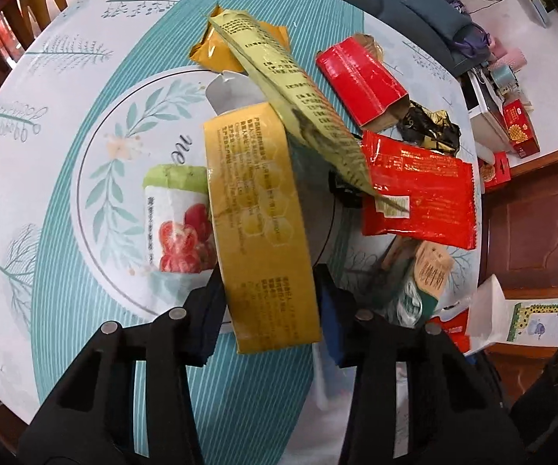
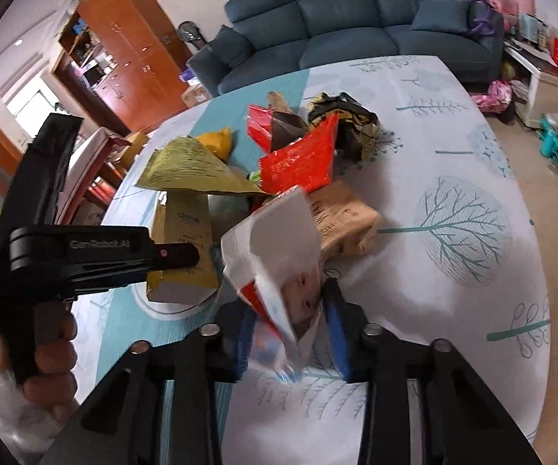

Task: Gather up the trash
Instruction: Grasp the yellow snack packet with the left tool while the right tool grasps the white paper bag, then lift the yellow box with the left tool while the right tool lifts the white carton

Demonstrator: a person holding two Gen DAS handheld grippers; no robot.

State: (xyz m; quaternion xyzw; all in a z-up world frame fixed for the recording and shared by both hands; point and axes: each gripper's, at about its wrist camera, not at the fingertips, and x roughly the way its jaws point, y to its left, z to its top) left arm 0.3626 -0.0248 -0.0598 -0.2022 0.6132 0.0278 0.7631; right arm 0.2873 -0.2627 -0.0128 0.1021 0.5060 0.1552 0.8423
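Trash: yellow box pinched in left gripper jaws; "GenRobot.AI" on body. Right gripper jaws pinch white wrapper.

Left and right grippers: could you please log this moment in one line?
left gripper: shut on yellow box | right gripper: shut on white wrapper | table: wrappers piled

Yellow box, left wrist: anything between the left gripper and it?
No. The yellow box already sits between the left gripper's fingers. A pale yellow wrapper leans over its far end, above the grip point. Where the trash goes is not in view.
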